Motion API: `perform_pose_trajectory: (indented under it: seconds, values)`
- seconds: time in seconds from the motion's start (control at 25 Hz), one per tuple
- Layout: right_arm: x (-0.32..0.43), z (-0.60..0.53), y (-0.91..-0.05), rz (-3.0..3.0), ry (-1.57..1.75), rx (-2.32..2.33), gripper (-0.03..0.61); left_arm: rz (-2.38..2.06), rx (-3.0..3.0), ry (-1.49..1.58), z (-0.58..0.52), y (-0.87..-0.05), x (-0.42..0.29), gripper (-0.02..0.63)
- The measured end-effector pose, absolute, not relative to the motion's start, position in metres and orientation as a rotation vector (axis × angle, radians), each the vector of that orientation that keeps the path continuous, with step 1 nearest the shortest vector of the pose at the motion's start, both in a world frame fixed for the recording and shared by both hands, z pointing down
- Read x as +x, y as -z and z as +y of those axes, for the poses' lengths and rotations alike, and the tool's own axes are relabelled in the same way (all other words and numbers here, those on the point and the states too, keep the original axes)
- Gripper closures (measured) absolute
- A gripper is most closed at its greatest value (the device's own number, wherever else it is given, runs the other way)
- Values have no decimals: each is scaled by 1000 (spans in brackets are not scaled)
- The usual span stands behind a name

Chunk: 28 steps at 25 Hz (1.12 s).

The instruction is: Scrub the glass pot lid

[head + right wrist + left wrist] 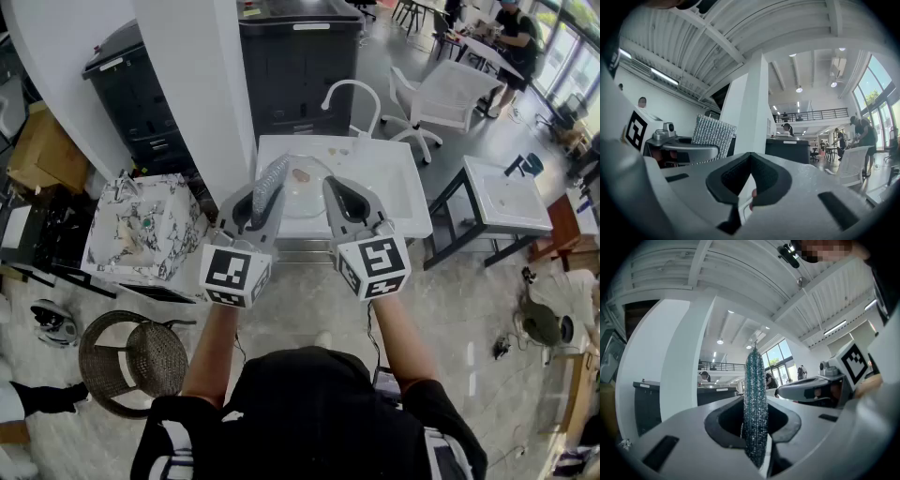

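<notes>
Left gripper (261, 202): jaws clamped on the scrub pad (754, 394). The pad stands upright, edge-on to the camera, and most of it sticks out past the tips. The grip looks solid.

Right gripper (750, 173): jaws fully together. Nothing I can identify is held, only a small reddish speck in the slit.

You're holding both grippers raised side by side, pointing forward into the room, not down at the work.

The glass pot lid (305, 192) lies on the white desk (394, 202) near the faucet (352, 89). In the head view it sits just past the tips, between them, with a brownish smear (301, 174) on it. I can't tell whether it's in the basin or on the flat.

Step as I read it: tool in hand, approach, no scrubbing contact yet.

Next:
- Tip both grippers down toward the lid.
- Open the right jaws to pin the rim or knob, because glass on a smooth top will likely skate.
- Turn the left so the pad's broad face meets the glass, not its edge.
- Start on the smear.
</notes>
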State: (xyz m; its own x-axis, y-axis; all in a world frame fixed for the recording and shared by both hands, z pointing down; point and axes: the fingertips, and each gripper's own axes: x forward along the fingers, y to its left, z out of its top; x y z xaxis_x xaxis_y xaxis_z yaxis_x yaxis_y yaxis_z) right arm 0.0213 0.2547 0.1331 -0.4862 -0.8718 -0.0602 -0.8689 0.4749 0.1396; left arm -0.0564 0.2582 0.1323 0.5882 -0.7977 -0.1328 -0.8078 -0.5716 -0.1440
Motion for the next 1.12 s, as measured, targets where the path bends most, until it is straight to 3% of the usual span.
perform_pose_trajectory:
  seconds: [1.12]
  values:
    - [89,214,-154,-2761,158,1479,583,1436,-2582,-18,226,-150,10,541]
